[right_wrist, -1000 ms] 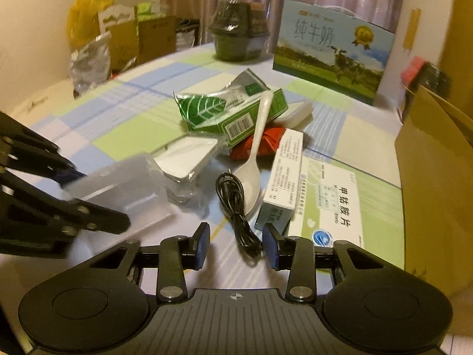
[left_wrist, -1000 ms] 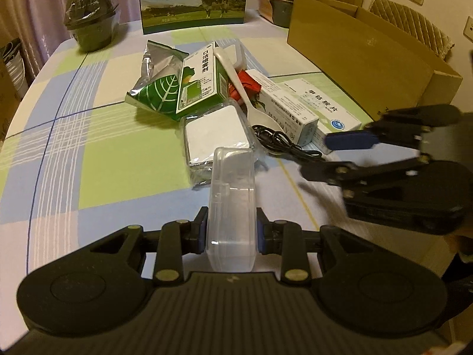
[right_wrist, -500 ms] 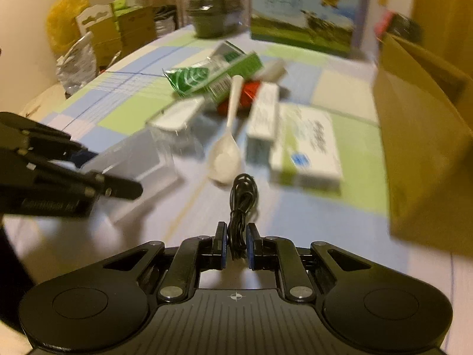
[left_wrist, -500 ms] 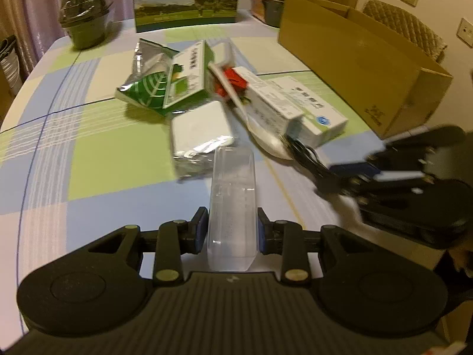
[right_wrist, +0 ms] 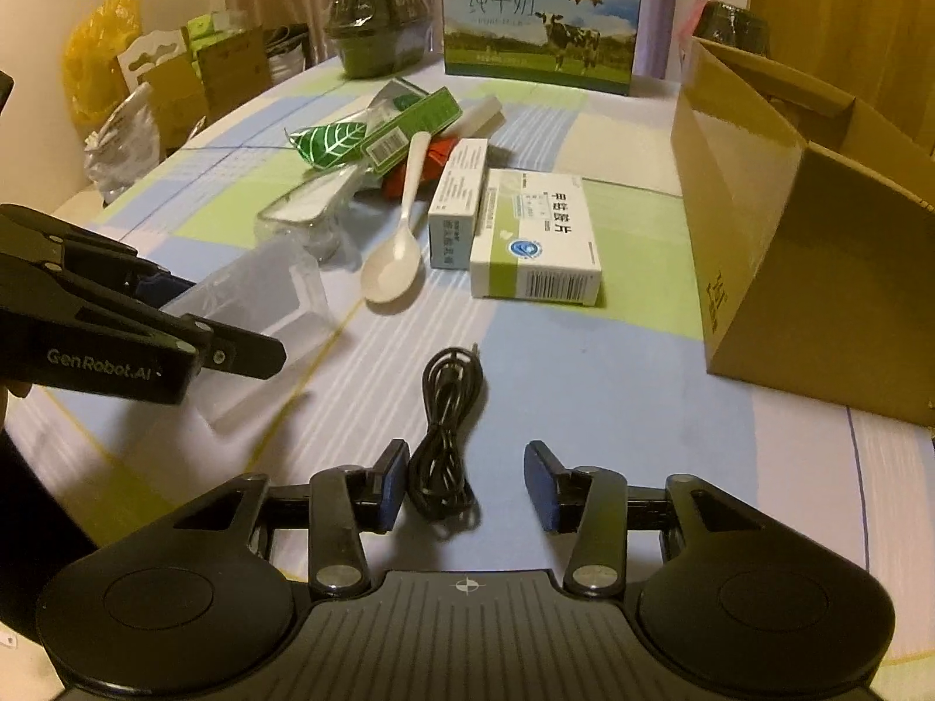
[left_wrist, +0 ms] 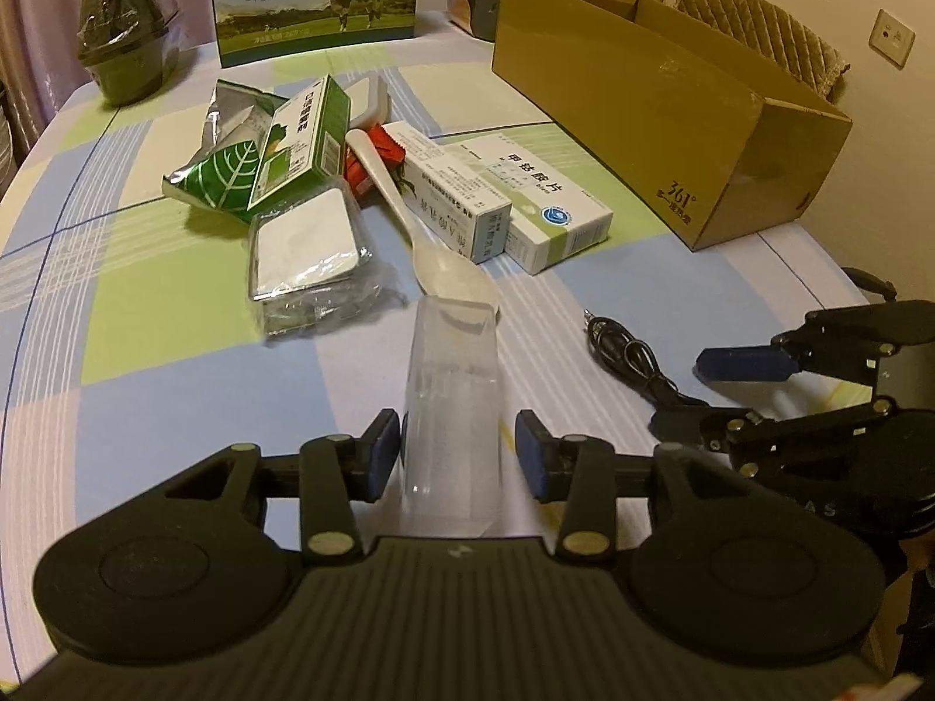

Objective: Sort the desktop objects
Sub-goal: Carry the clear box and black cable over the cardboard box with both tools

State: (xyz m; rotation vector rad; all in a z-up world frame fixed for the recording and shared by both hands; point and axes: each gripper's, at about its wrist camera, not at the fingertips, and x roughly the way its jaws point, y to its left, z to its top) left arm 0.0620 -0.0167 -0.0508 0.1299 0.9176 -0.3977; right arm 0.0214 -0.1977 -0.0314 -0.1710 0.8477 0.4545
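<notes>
Right gripper (right_wrist: 464,482) spread, black cable (right_wrist: 447,438) lying released between its fingers; left gripper (left_wrist: 459,455) likewise spread around clear box (left_wrist: 453,403), apparently set down for grouping.

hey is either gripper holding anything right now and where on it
Nothing is held. The right gripper is open around the black cable; the left gripper has its jaws open beside the clear plastic box.

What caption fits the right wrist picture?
Open right tool over a coiled black cable beside the cardboard box.
</notes>
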